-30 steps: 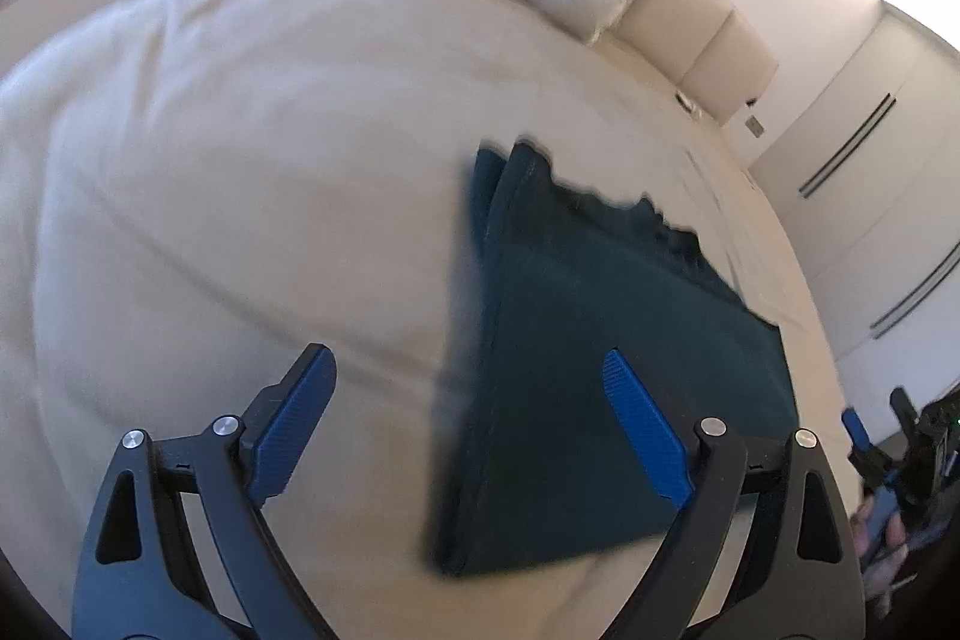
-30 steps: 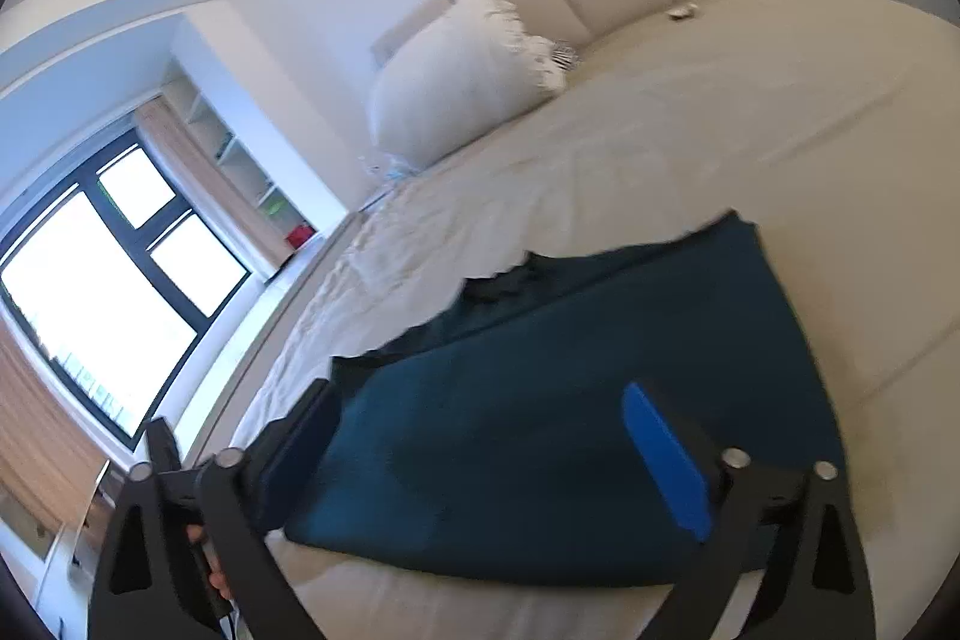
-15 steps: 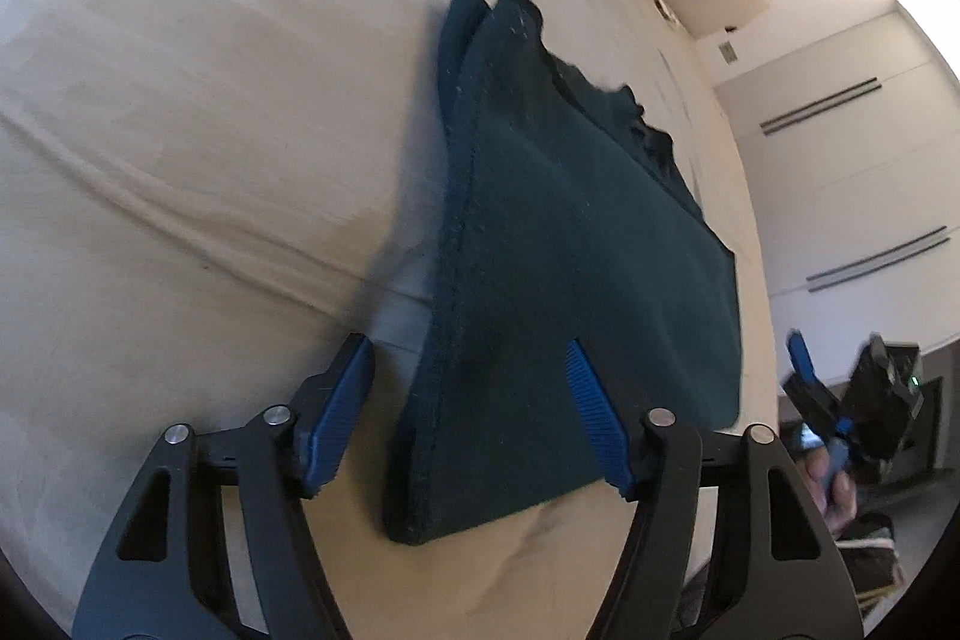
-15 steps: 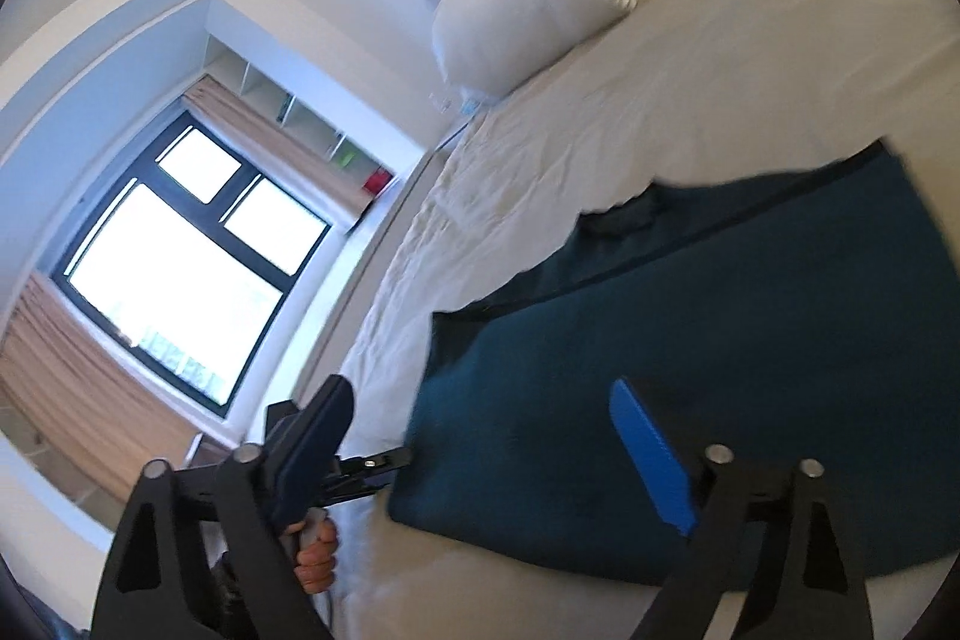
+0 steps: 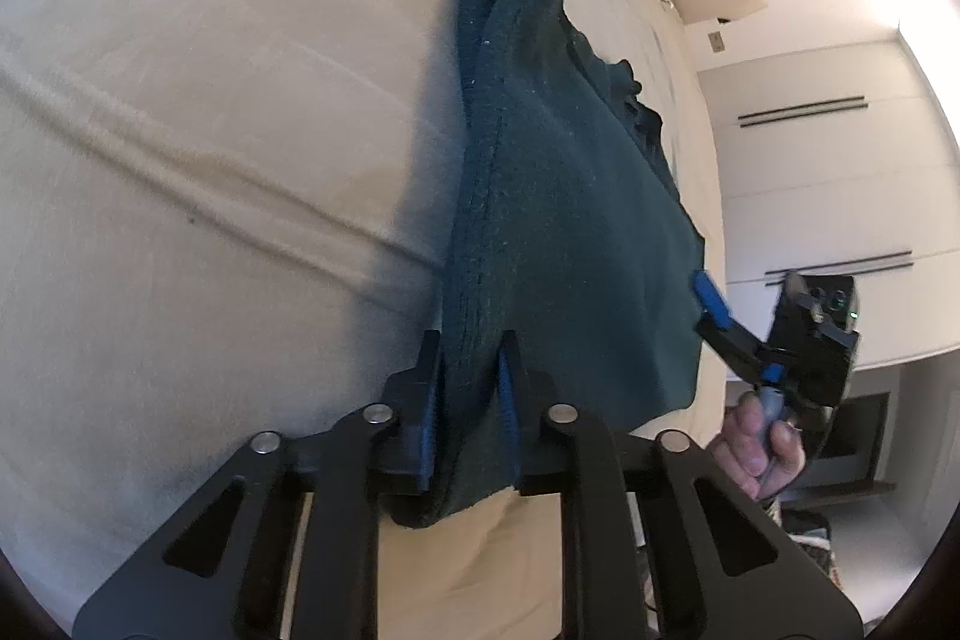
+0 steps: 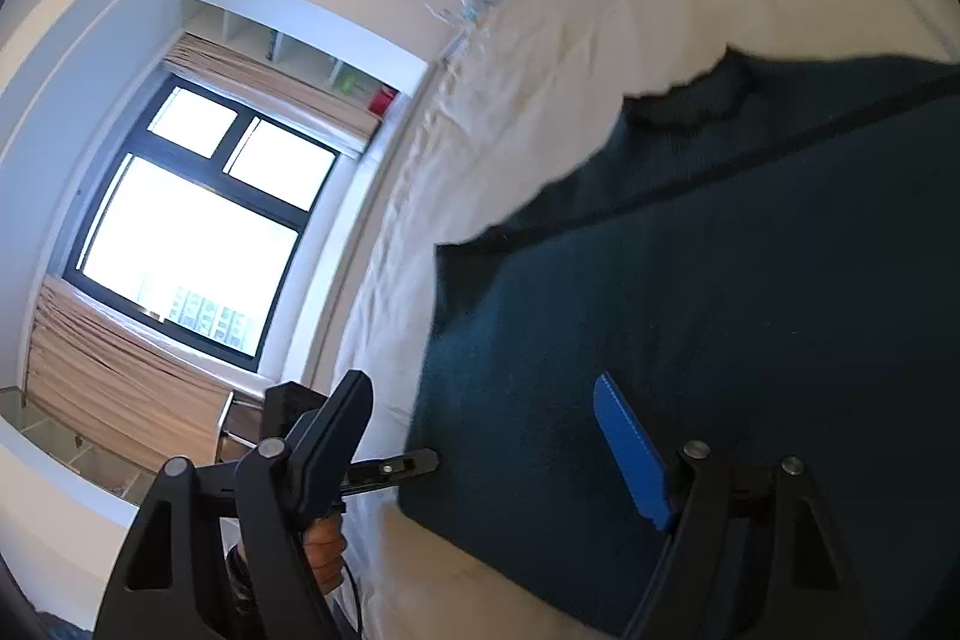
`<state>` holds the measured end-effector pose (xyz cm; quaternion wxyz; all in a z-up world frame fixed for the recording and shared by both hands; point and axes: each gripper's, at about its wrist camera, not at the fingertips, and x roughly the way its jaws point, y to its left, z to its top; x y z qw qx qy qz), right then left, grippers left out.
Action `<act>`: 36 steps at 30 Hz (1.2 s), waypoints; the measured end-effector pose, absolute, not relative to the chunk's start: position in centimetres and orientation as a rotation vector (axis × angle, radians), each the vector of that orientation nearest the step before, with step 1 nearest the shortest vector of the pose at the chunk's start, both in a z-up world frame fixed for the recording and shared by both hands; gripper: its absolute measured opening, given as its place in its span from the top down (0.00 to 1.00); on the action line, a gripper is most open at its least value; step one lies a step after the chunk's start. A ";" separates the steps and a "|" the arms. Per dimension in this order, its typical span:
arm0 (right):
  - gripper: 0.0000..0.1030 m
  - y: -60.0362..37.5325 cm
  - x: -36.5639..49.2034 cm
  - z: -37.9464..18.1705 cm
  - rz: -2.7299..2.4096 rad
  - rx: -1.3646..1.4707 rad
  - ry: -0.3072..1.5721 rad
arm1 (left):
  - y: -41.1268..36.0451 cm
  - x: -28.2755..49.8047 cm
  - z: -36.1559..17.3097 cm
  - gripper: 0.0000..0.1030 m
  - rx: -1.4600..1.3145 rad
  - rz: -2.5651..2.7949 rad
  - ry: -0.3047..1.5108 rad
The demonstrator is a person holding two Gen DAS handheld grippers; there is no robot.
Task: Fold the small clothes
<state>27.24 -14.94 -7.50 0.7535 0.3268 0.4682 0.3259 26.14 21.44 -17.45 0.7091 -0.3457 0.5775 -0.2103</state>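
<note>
Two grippers work a dark teal garment [image 5: 570, 244] lying on a cream bed [image 5: 210, 130]. The left gripper [image 5: 471, 400] closes, pinching its near corner to lift. The right gripper [image 6: 498, 448], jaws narrowing but unclamped, straddles the other corner.

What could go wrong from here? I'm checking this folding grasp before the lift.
The left gripper is closing on just the near corner of the dark teal garment, so the cloth may slip out. The right gripper is closing but not yet pinching its corner, so a lift now could go lopsided and drag the stacked layers apart across the bed.
</note>
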 end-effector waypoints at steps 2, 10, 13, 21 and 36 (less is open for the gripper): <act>0.23 -14.4 28.1 -8.7 0.719 0.734 1.064 | 21.2 25.9 -16.9 0.90 -0.759 -0.463 1.269; 0.24 -15.6 30.1 -12.2 0.721 0.879 1.136 | 19.2 25.7 -12.6 0.91 -0.697 -0.457 1.217; 0.24 -16.8 30.0 -11.9 0.745 0.926 1.145 | 16.9 25.9 -10.3 0.91 -0.633 -0.465 1.196; 0.10 -22.1 31.7 -9.7 0.865 1.067 1.075 | 4.9 26.6 -5.3 0.91 -0.418 -0.549 1.151; 0.42 -24.3 33.6 -9.9 0.760 0.892 1.099 | -6.1 26.1 -10.4 0.91 -0.328 -0.584 1.243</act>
